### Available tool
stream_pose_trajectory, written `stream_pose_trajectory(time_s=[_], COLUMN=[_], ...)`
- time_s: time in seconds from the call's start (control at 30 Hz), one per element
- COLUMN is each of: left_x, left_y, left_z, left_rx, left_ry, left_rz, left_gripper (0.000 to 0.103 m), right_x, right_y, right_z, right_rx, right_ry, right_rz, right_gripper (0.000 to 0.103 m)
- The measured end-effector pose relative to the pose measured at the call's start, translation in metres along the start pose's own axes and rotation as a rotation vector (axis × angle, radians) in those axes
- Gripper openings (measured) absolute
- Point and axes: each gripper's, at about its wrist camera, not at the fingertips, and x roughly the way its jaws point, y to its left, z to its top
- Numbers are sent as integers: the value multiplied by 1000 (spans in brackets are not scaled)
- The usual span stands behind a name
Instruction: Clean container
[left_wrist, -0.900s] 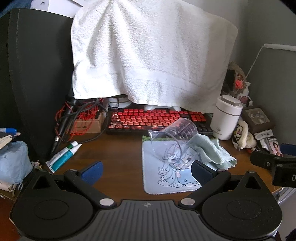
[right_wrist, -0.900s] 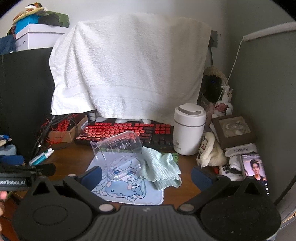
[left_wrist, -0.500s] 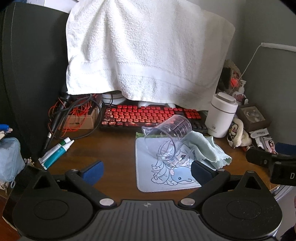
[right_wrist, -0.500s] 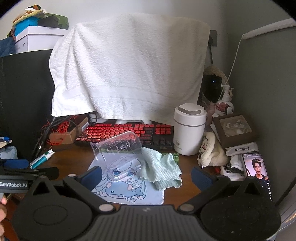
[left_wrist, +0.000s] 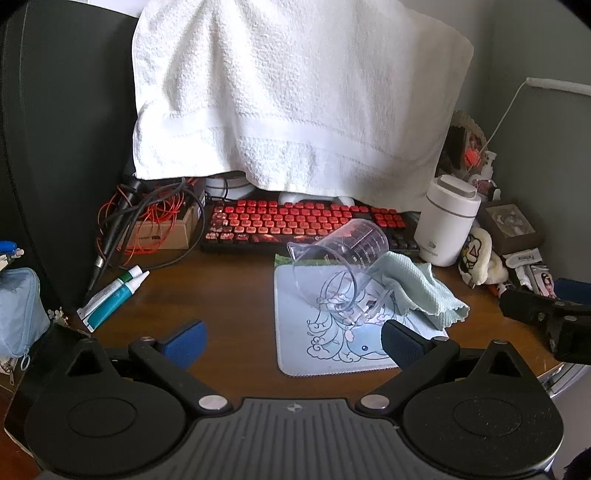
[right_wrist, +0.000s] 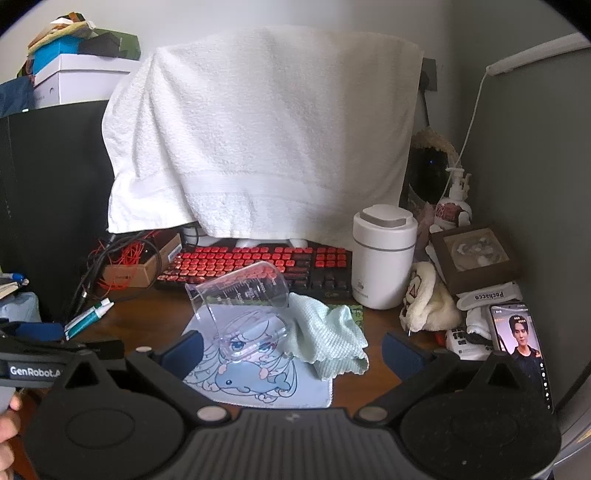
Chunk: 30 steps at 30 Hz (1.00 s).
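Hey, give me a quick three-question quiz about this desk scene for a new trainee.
1. True or false: the clear plastic measuring beaker stands upright.
2. What soft item touches the beaker's base?
3. Which hand-held gripper is shut: A left, B right, C neither?

Key:
1. False, it lies tipped on the cartoon-printed mat.
2. The crumpled pale green cloth.
3. C, both are open and hold nothing.

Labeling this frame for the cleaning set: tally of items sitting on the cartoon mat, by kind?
Clear measuring beaker, lying on its side: 1
Light green cloth, crumpled, partly on the mat: 1
Total: 2
Both the left gripper and right gripper have jaws open and hold nothing.
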Motion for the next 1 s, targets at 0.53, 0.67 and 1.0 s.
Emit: stream_pose_trajectory(time_s=[0.53,0.67,1.0], left_x=[22,25,32], left_y=[0,1,9], left_z=[-10,-11,-11], left_rx=[22,47,37], left_ry=[11,5,-30], left_rz=[1,23,36], left_gripper=[102,103,102], right_x=[7,7,11], right_y=[-1,-4,0], right_z=[-14,-18,-29], right_rx=[-27,-24,-72], right_ry=[-41,-57,-107], right_rz=[-6,-7,-12], right_gripper=[103,103,103])
